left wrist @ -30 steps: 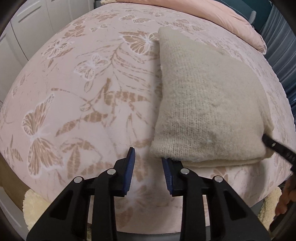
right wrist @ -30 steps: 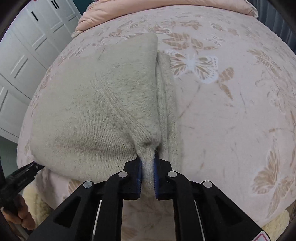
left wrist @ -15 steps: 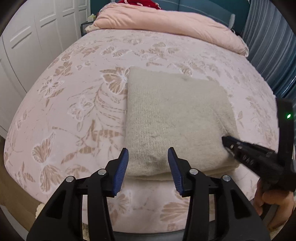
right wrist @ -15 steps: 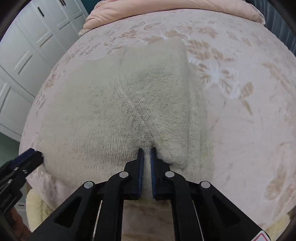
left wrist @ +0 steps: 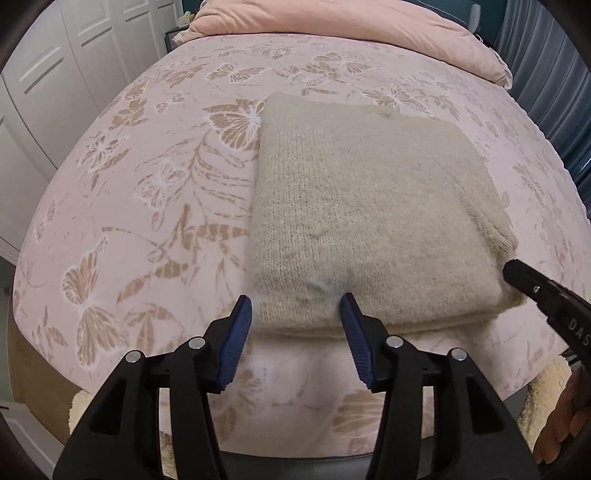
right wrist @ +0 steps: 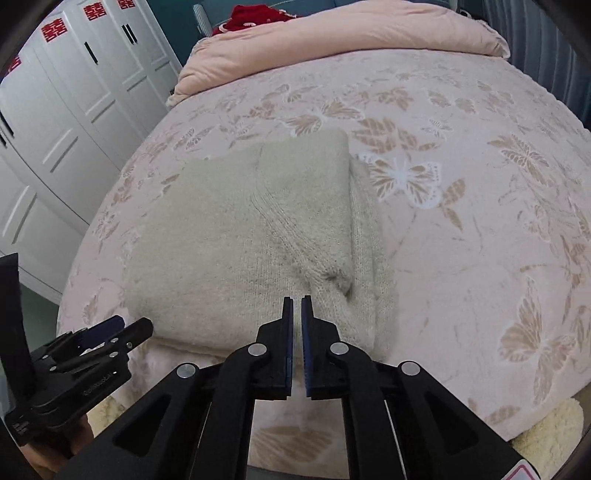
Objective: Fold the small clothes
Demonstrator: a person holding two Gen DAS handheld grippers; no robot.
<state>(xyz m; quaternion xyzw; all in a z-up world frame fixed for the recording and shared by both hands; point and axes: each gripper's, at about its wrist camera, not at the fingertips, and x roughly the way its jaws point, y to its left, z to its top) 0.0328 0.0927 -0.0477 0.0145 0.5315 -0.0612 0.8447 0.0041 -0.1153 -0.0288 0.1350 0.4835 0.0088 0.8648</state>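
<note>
A cream knitted sweater [left wrist: 369, 221] lies folded into a thick rectangle on the butterfly-print bed [left wrist: 147, 184]. My left gripper [left wrist: 294, 301] hovers just off the fold's near left corner; its jaws are opening and grip nothing. In the right wrist view the sweater [right wrist: 240, 240] shows a folded sleeve on top with its cuff near the front. My right gripper [right wrist: 297, 299] hangs above that cuff; its jaws are opening by a narrow slit with nothing between them. Each gripper shows at the edge of the other's view: the right [left wrist: 535, 288], the left [right wrist: 122, 328].
A pink quilt [right wrist: 332, 48] lies rolled across the head of the bed, with a red garment [right wrist: 258, 16] behind it. White wardrobe doors [right wrist: 74, 110] stand left, a blue curtain [left wrist: 546, 74] right. A cream rug [right wrist: 546, 435] lies at the bed's foot.
My right gripper let go of the sleeve cuff and rose back from it. The left gripper's jaws widened and it pulled up and away from the sweater's near corner.
</note>
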